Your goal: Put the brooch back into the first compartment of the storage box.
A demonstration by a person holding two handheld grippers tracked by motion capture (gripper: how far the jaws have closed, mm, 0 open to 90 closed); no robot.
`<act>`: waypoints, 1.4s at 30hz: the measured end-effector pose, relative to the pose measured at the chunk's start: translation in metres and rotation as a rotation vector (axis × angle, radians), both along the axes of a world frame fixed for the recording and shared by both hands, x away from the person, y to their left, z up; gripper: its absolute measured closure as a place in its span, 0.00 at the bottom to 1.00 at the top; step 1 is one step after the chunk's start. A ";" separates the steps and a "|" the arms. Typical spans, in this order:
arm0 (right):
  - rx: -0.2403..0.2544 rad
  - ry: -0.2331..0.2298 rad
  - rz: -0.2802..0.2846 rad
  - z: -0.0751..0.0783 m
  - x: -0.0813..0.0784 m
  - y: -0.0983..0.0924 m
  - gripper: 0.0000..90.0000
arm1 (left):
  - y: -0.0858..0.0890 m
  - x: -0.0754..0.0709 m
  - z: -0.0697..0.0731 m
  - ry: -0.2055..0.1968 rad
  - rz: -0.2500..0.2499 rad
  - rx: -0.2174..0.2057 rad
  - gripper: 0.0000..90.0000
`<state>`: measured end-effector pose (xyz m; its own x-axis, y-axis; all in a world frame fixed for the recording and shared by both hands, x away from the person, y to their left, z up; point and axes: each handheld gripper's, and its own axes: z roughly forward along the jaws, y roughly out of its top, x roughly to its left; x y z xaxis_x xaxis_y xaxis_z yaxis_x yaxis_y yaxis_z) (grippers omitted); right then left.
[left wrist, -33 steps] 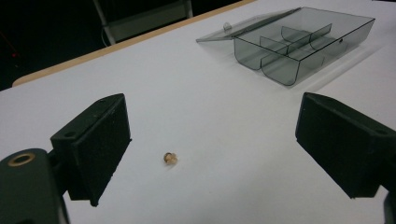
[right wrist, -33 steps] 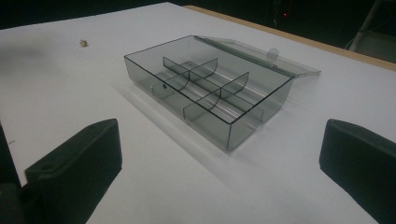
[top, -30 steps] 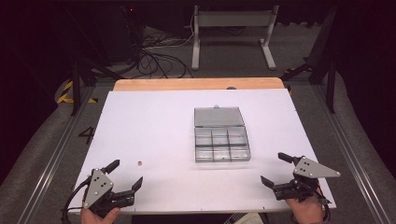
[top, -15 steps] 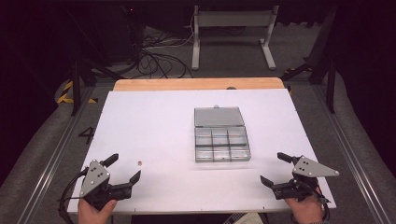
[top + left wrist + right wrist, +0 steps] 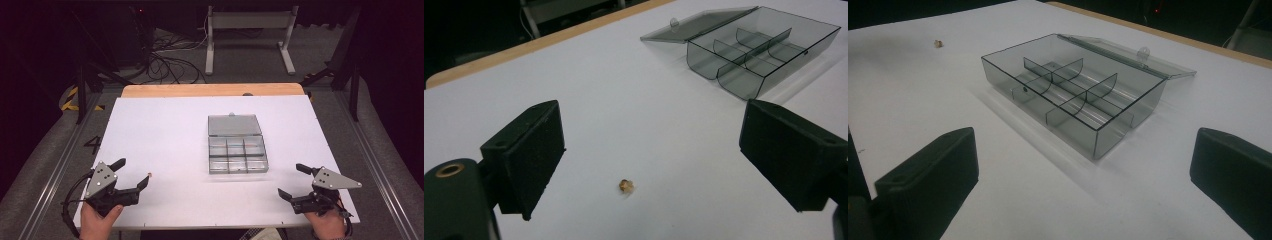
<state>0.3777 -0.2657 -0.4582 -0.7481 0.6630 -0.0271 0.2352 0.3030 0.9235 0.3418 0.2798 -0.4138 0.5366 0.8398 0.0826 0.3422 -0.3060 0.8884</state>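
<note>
A clear grey compartment box (image 5: 237, 155) (image 5: 754, 50) (image 5: 1073, 95) lies mid-table with its lid folded open toward the far side. A tiny brass-coloured part (image 5: 150, 175) (image 5: 625, 185) (image 5: 938, 43) rests on the white table left of the box. My left gripper (image 5: 130, 172) (image 5: 654, 165) sits at the front left, open, with the small part on the table between and just ahead of its jaws. At the front right my right gripper (image 5: 293, 181) (image 5: 1083, 190) is open and empty, facing the box.
The white table top (image 5: 165, 130) has a wooden strip (image 5: 210, 90) along its far edge. Beyond it, on the dark floor, are cables (image 5: 165, 60) and a metal stand (image 5: 250, 30). A hand holds each gripper at the near edge.
My left gripper has shifted forward and turned toward the small brass part, bringing the part between its open jaws. The right gripper has stayed in place.
</note>
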 end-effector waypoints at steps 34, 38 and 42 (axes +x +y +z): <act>-0.004 0.012 0.014 -0.001 0.001 0.001 0.00 | 0.005 0.033 0.002 0.166 -0.077 -0.021 0.08; -0.006 0.010 0.016 -0.001 0.001 0.002 0.00 | 0.004 0.035 0.002 0.163 -0.073 0.018 0.09; -0.003 0.012 0.016 -0.001 0.001 0.001 0.00 | 0.003 0.038 0.001 0.170 -0.070 0.055 0.13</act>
